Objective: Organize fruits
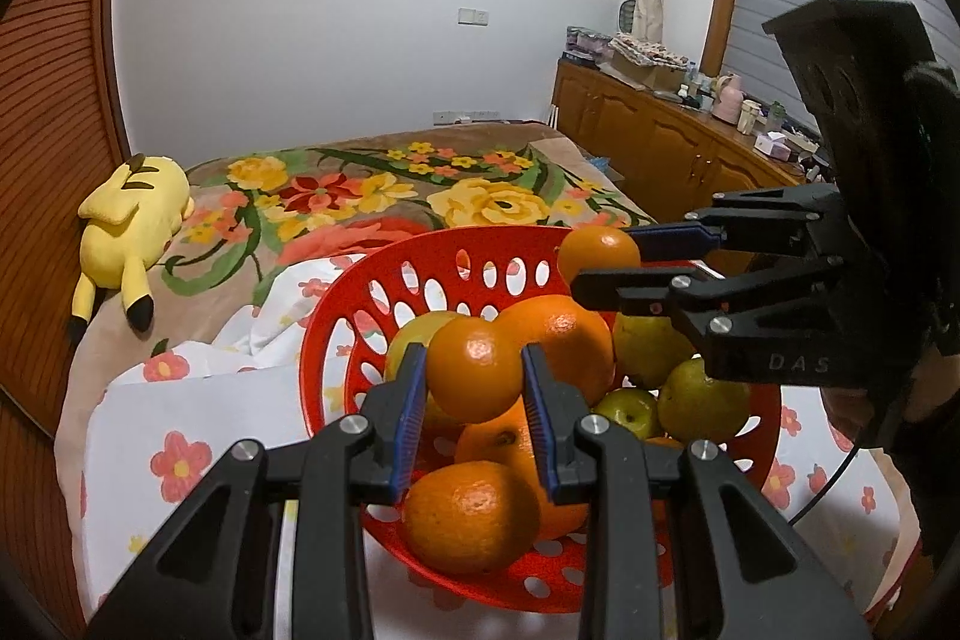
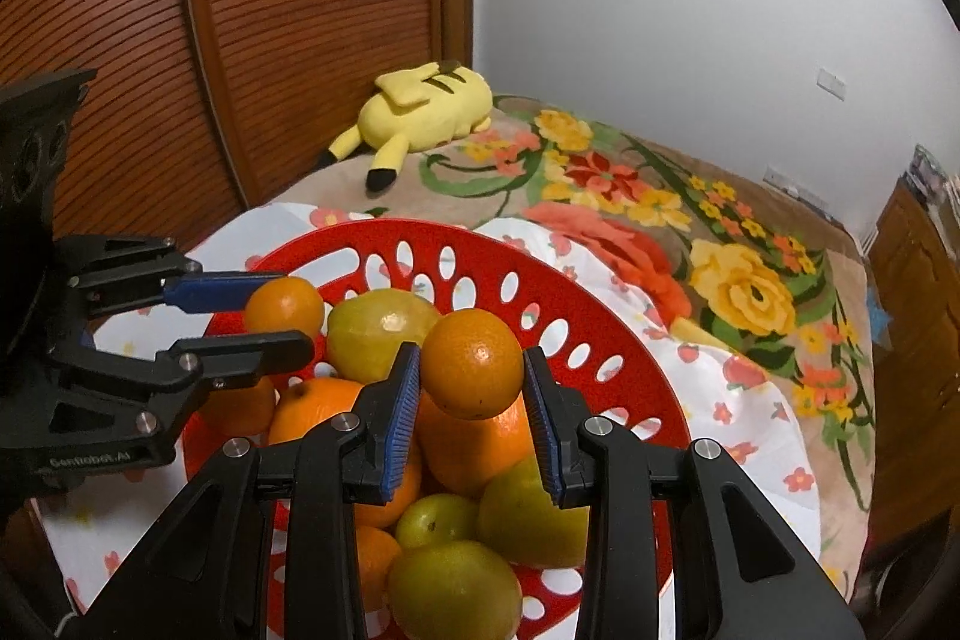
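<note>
Left gripper point(image 1: 474, 370) and right gripper point(image 2: 471, 367) each pinch a small orange tangerine; lift clear of the red perforated plastic basket point(image 1: 336, 322) slowly, jaws kept firm.

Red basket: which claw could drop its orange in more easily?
Probably left: the left claw holds one orange over the pile, while the right claw holds another orange by the red basket rim.

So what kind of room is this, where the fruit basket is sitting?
Most likely a bedroom in a home. The red basket sits on a bed with a floral blanket, a yellow plush toy lies near the wooden slatted doors, and a cluttered wooden cabinet lines the wall.
</note>
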Demonstrator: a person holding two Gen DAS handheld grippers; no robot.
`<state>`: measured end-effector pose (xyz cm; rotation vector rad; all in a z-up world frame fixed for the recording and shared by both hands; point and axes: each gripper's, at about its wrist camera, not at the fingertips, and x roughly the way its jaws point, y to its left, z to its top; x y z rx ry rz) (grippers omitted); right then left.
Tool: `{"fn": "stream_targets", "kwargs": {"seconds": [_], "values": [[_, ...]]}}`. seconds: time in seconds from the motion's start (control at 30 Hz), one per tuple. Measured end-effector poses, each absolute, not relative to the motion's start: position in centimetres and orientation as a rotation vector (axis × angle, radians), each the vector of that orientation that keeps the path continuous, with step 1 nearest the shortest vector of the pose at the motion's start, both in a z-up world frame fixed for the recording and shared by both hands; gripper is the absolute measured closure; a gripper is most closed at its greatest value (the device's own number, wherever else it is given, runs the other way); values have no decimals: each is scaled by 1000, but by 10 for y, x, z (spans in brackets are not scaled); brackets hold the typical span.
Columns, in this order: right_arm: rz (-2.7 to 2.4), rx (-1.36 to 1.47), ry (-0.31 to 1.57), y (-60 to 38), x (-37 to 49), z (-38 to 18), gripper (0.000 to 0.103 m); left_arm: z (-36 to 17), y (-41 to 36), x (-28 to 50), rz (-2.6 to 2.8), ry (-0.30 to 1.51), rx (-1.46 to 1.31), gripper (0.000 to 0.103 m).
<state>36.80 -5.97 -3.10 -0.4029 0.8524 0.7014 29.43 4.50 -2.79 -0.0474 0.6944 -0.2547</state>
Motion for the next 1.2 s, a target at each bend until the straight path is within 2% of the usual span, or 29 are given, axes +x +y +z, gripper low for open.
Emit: {"fn": "stream_targets", "kwargs": {"seconds": [0.13,0.27,1.0,1.2], "values": [[693,-371,852,-61,373,-29,62,-33,45,296,-250,706,-47,73],[690,-337,855,-67,370,-27,62,-35,43,297,-240,710,-38,62],[564,-177,675,-131,246,-1,62,-12,20,202,-197,612,-22,51],[536,-158,627,-142,219,7,57,-3,17,167,-192,563,-10,48]]}}
